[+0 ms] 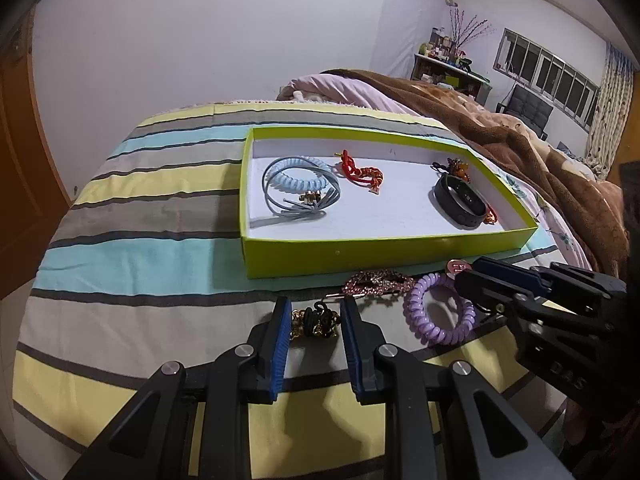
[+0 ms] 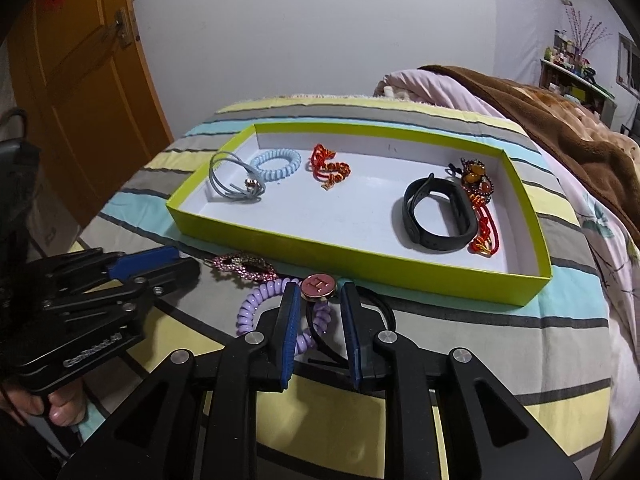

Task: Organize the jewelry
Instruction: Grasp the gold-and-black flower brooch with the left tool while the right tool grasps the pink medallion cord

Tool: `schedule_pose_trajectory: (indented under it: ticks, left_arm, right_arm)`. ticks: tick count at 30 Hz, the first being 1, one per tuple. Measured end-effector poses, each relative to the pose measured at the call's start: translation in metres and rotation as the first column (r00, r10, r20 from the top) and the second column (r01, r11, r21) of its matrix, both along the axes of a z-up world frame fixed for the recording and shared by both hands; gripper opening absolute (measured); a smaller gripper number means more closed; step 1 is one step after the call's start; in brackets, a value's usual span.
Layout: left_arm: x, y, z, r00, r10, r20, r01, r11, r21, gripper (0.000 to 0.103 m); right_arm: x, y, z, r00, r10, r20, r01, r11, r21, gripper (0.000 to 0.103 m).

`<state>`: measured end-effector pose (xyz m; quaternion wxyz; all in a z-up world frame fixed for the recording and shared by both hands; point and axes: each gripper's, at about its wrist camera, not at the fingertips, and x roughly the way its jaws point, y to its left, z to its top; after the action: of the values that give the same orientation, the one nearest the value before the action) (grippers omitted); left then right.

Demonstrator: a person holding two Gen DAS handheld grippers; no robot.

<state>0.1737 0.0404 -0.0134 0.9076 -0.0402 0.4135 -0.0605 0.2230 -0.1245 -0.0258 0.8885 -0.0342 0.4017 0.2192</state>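
A lime-green tray [image 1: 360,254] [image 2: 360,258] lies on the striped bedspread. In it are a pale blue coil tie [image 1: 292,178], a grey cord bracelet [image 1: 316,206], a red braided bracelet [image 1: 360,172] and a black wristband [image 1: 460,204]. In front of the tray lie a pink rhinestone clip [image 1: 380,282], a purple coil tie [image 1: 440,312] and a black-and-gold chain [image 1: 316,322]. My left gripper [image 1: 316,308] is open, its tips either side of the chain. My right gripper [image 2: 320,294] is open over the purple coil [image 2: 256,304], with a pink round charm [image 2: 319,285] on a black band between its tips.
A brown blanket [image 1: 540,160] and a pink quilt [image 2: 440,88] are heaped on the bed right of the tray. An orange door [image 2: 80,100] stands at the left. A hand [image 2: 60,408] holds the left gripper's handle. A shelf with bottles [image 1: 448,60] stands far back.
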Motion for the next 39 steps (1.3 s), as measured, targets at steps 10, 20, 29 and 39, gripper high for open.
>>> schedule_pose_trajectory:
  ticks: [10, 20, 29, 39]
  left_arm:
    - [-0.012, 0.012, 0.003, 1.0, 0.016, 0.012, -0.016, 0.999, -0.036, 0.025]
    - [-0.018, 0.016, 0.0, 1.0, 0.016, 0.009, -0.015, 0.999, -0.047, 0.025]
    - [-0.026, 0.018, 0.0, 1.0, 0.018, 0.014, -0.018, 0.999, -0.042, 0.025]
    - [-0.041, 0.013, 0.016, 0.997, -0.003, 0.074, 0.007, 0.998, -0.057, 0.025]
  right_arm:
    - [0.003, 0.015, -0.002, 1.0, 0.005, 0.011, -0.004, 0.995, -0.097, 0.022]
    - [0.008, 0.024, -0.002, 0.999, -0.026, 0.027, 0.029, 0.989, -0.146, 0.023]
    - [0.0, 0.007, 0.0, 0.999, -0.03, 0.014, 0.031, 0.997, -0.072, 0.021]
    - [-0.024, -0.018, 0.016, 0.998, -0.037, 0.051, 0.037, 0.999, 0.002, 0.021]
